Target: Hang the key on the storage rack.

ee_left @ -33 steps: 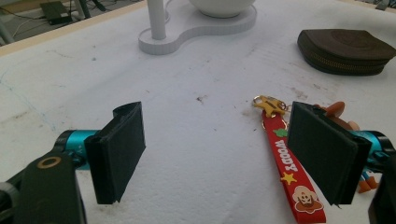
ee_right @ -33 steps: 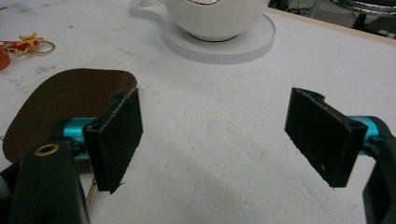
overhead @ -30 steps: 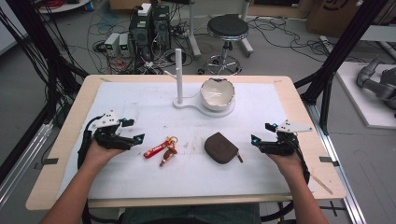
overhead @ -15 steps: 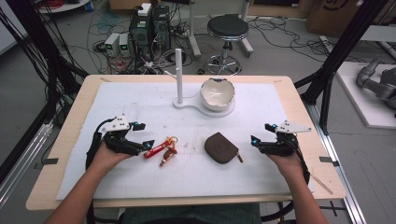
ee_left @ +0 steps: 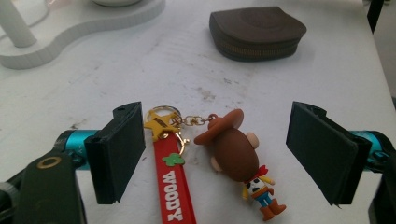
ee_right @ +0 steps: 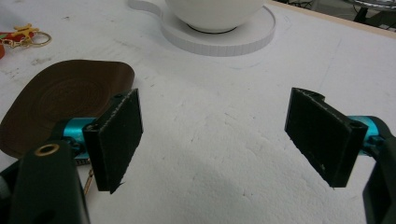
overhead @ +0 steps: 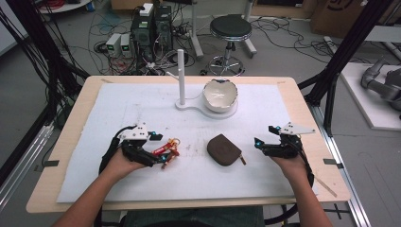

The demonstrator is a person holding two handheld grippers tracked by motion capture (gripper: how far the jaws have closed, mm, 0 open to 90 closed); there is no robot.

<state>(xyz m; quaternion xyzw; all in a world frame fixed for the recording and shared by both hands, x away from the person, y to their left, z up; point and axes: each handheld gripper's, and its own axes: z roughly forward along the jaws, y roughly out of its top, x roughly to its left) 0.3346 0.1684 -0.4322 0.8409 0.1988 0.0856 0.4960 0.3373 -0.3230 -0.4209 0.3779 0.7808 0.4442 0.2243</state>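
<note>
A Woody keychain (ee_left: 236, 156) with a red strap (ee_left: 173, 186) and gold ring lies on the white mat. My left gripper (ee_left: 217, 156) is open, its jaws standing on either side of the keychain without touching it. From above, the left gripper (overhead: 161, 151) sits at the keychain (overhead: 166, 149). A brown zip pouch (overhead: 224, 149) lies at mid-table, also in the left gripper view as the pouch (ee_left: 257, 31). My right gripper (overhead: 260, 142) is open to the right of the pouch (ee_right: 65, 100), nothing between its jaws (ee_right: 212, 140).
A white stand with an upright peg (overhead: 180, 78) and a white bowl (overhead: 220, 94) on its base sits at the back of the mat. The table's wooden edge (overhead: 189, 203) runs along the front. A stool (overhead: 231, 28) and cables are on the floor beyond.
My left gripper has moved right and forward until its open jaws straddle the keychain. The right gripper has stayed where it was.
</note>
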